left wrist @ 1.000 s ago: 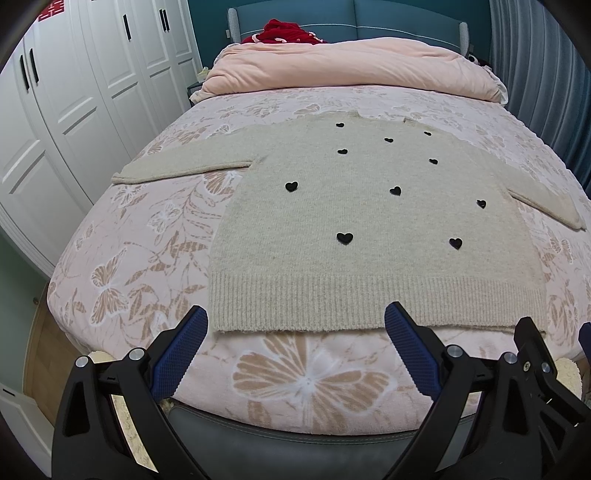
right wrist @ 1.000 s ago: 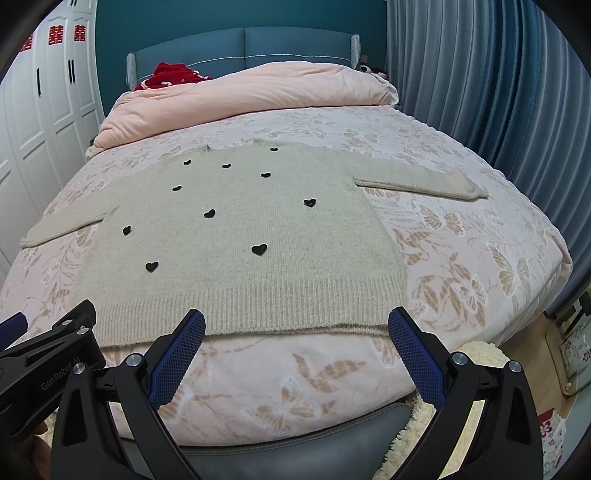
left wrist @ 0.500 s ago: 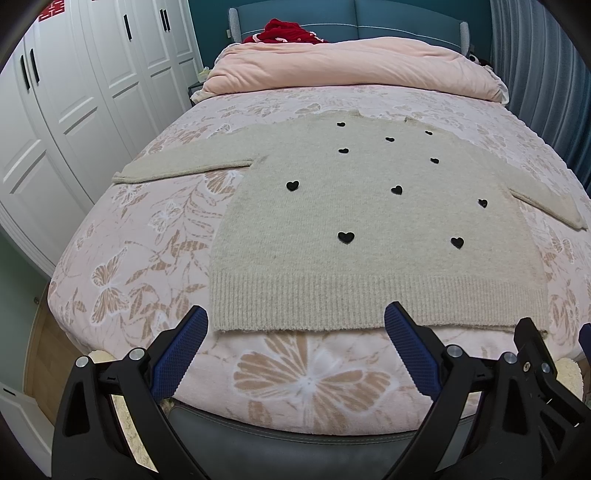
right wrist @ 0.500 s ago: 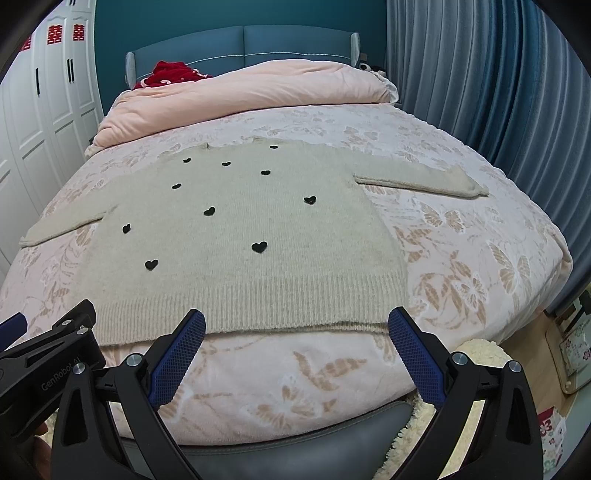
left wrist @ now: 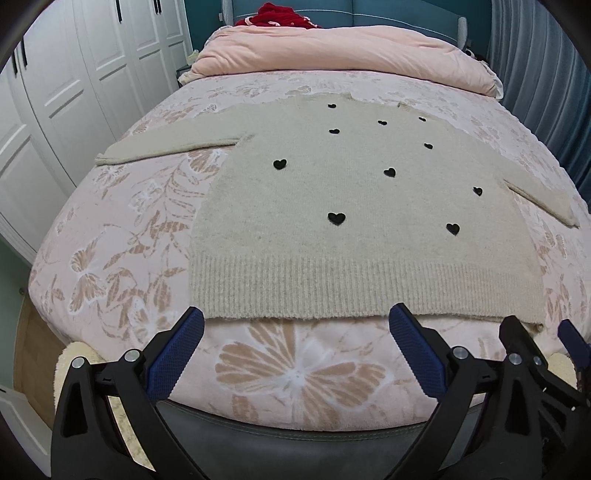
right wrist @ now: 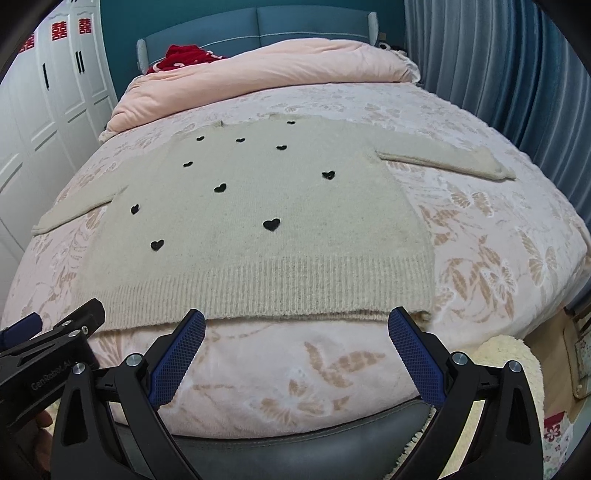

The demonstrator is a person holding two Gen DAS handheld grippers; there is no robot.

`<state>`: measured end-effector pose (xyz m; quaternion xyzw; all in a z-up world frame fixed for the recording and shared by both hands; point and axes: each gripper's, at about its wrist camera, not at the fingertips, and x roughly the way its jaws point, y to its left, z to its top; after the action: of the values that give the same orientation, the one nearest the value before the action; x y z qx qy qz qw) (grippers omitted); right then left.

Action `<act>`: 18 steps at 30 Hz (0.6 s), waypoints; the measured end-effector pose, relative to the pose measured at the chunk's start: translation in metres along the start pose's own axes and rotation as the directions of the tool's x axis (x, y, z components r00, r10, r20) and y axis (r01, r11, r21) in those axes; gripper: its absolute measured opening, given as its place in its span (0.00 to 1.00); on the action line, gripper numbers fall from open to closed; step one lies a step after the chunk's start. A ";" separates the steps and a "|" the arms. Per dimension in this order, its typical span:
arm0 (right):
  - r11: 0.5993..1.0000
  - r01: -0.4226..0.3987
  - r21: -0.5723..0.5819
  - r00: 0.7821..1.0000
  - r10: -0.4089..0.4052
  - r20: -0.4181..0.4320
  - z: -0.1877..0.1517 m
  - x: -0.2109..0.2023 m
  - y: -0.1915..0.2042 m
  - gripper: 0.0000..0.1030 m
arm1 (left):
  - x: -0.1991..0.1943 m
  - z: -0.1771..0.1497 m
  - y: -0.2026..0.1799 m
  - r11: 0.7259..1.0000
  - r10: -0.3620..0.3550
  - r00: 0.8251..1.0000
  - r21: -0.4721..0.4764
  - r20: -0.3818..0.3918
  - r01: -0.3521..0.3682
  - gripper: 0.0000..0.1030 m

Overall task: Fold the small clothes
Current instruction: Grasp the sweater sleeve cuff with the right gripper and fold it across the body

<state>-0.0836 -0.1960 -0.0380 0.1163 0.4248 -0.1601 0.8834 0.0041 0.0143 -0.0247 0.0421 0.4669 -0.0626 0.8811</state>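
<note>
left wrist view, left to right: white panelled wardrobe doors (left wrist: 55,110); the bed with a pink floral butterfly-print cover (left wrist: 122,258); and, lying flat on it, the beige knitted sweater with small black hearts (left wrist: 351,229). its left sleeve (left wrist: 166,147) reaches out sideways toward the wardrobe, its right sleeve (left wrist: 539,201) toward the blue pleated curtain (left wrist: 535,74). the ribbed hem (left wrist: 362,288) lies nearest the foot of the bed. a rolled pink duvet (left wrist: 343,51) and a red garment (left wrist: 280,18) lie at the head end, apart from the sweater. the left gripper (left wrist: 295,334) hovers just short of the hem with its blue-padded fingers (left wrist: 175,354) spread wide and nothing between them.

right wrist view, left to right: part of the left gripper's black frame at the edge; the same sweater, hem toward the camera; the right sleeve (right wrist: 447,160) lying out toward the curtain. the right gripper (right wrist: 295,332) is likewise spread and empty, poised near the hem's right half without touching it.

progress: the sweater is laid out smooth and face up, with no fold visible in body or sleeves, so the preparation appears complete and the folding itself not yet begun. remaining, by judgement: bring both sleeves in over the body, then fold the hem up toward the neckline. the thick knit should hold a crease loosely and may slide on the soft cover.
</note>
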 end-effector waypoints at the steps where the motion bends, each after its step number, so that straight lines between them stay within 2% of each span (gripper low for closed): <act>1: 1.000 -0.012 0.016 1.000 0.012 -0.010 0.004 0.006 -0.007 0.95 | 0.004 0.000 0.002 1.000 -0.011 1.000 -0.011 0.001 0.011 0.95; 5: 0.988 -0.021 0.153 0.999 0.026 -0.028 0.038 0.032 -0.068 0.95 | 0.021 0.002 0.015 0.998 -0.023 1.000 -0.053 -0.005 0.023 0.95; 9: 0.944 -0.009 0.331 0.999 0.019 -0.026 0.092 0.073 -0.161 0.95 | 0.042 0.010 0.025 0.993 -0.054 0.998 -0.109 -0.037 0.050 0.95; 11: 0.902 0.016 0.432 1.000 -0.010 -0.016 0.118 0.096 -0.214 0.95 | 0.050 0.014 0.028 0.993 -0.044 0.998 -0.114 -0.033 0.040 0.95; 15: 0.786 0.099 0.610 0.993 -0.119 -0.007 0.161 0.144 -0.314 0.95 | 0.065 0.024 0.026 0.995 -0.008 0.999 -0.097 -0.037 0.004 0.95; 18: 0.701 0.151 0.696 0.985 -0.169 -0.044 0.182 0.179 -0.371 0.95 | 0.075 0.032 0.024 0.995 0.001 0.999 -0.101 -0.052 -0.006 0.95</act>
<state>0.0099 -0.6330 -0.0934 0.4012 0.3314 -0.3856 0.7619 0.0758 0.0289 -0.0685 -0.0004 0.4920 -0.0361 0.8699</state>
